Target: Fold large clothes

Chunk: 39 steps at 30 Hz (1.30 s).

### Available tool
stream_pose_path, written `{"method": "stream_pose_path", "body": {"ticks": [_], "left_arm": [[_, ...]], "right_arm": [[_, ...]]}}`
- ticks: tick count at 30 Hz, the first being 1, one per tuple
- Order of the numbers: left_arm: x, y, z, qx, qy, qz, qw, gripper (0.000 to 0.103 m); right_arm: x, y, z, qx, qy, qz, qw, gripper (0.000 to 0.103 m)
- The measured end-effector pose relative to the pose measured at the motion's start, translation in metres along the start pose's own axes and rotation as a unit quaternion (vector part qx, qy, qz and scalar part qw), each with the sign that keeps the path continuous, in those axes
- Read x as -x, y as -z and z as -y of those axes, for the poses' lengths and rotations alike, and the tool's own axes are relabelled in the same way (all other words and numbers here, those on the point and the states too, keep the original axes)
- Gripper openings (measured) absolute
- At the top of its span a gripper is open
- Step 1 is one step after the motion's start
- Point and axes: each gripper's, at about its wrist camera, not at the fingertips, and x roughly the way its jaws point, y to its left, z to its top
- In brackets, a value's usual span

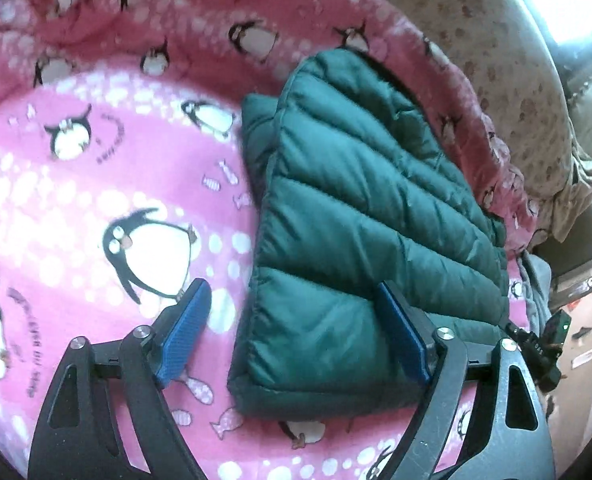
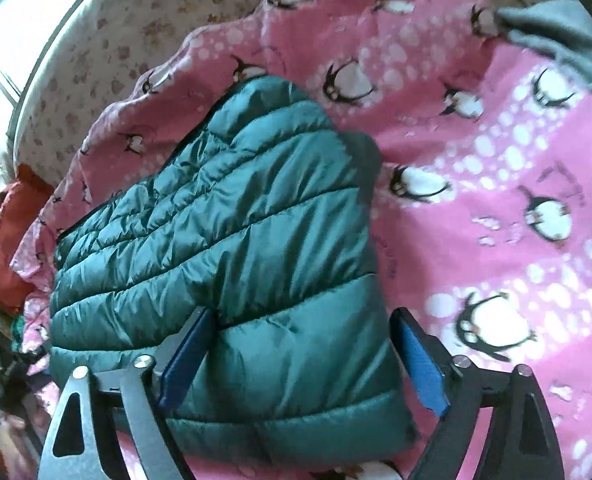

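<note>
A dark green quilted puffer jacket (image 1: pixel 355 200) lies folded into a thick packet on a pink penguin-print blanket (image 1: pixel 96 200). My left gripper (image 1: pixel 292 296) hovers open over the packet's near left corner. One blue pad (image 1: pixel 192 328) is above the blanket and the other is above the jacket. In the right wrist view the same jacket (image 2: pixel 236 220) fills the middle. My right gripper (image 2: pixel 301 316) stands open astride its near right corner, the left pad (image 2: pixel 188 356) over the quilting and the right pad beside the jacket's edge. Neither gripper holds anything.
The pink blanket (image 2: pixel 495 180) covers a bed with a beige flowered sheet (image 2: pixel 116 20) beyond it. A red cloth (image 2: pixel 4 240) lies at the left edge and a grey garment (image 2: pixel 555 40) at the top right. A bright window (image 1: pixel 575 0) is behind the bed.
</note>
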Motion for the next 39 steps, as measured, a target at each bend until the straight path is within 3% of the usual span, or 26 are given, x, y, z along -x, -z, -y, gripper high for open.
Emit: {"method": "stream_pose_path", "body": {"ticks": [11,16,23,28,31,34,39], "left_arm": [[-0.018,-0.002,0.010,-0.018,-0.002,0.011,0.9998,0.102],[-0.024,-0.001,0.015,-0.026,-0.009,0.018,0.9995,0.102],[-0.024,0.000,0.017,-0.025,-0.012,0.016,0.9995,0.102],[-0.026,0.003,0.025,-0.038,-0.014,0.012,0.9991,0.102],[-0.025,0.006,0.031,-0.043,-0.014,0.013,0.9989,0.095],[-0.023,0.008,0.036,-0.052,-0.020,0.016,0.9983,0.088],[-0.012,0.010,0.043,-0.071,-0.026,0.028,0.9967,0.066]], "right_arm": [[-0.026,-0.008,0.003,0.002,-0.053,-0.022,0.998,0.101],[-0.030,-0.010,0.006,-0.001,-0.064,-0.033,0.997,0.102],[-0.026,-0.006,0.005,0.003,-0.061,-0.013,0.998,0.101],[-0.021,-0.005,-0.002,0.015,-0.062,-0.007,0.998,0.085],[-0.016,-0.004,-0.005,0.019,-0.063,-0.005,0.998,0.077],[-0.011,-0.003,-0.005,0.017,-0.066,-0.003,0.998,0.071],[-0.002,0.000,-0.009,0.021,-0.071,0.002,0.997,0.057]]}}
